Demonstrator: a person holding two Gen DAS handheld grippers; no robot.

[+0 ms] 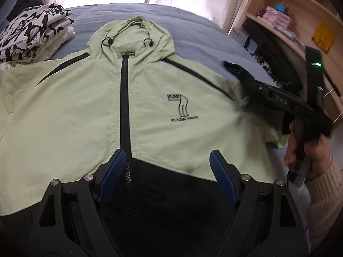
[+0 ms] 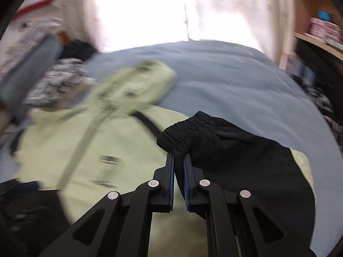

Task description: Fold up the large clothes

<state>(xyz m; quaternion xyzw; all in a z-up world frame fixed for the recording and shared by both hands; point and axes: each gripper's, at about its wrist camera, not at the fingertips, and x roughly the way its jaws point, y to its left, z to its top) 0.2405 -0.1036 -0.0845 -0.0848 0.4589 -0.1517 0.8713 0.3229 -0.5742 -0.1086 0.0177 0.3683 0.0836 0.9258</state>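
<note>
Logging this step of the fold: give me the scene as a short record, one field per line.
garment: light green hooded jacket with black zipper, spread face up, zipped
surface: blue bedspread
left gripper: open, over the black hem, holding nothing
right gripper: shut on the black elastic cuff of the sleeve, lifted over the jacket
nearby: folded black-and-white patterned clothes stacked beside the hood
background: wooden shelf, curtained window
image quality: right wrist view motion-blurred
</note>
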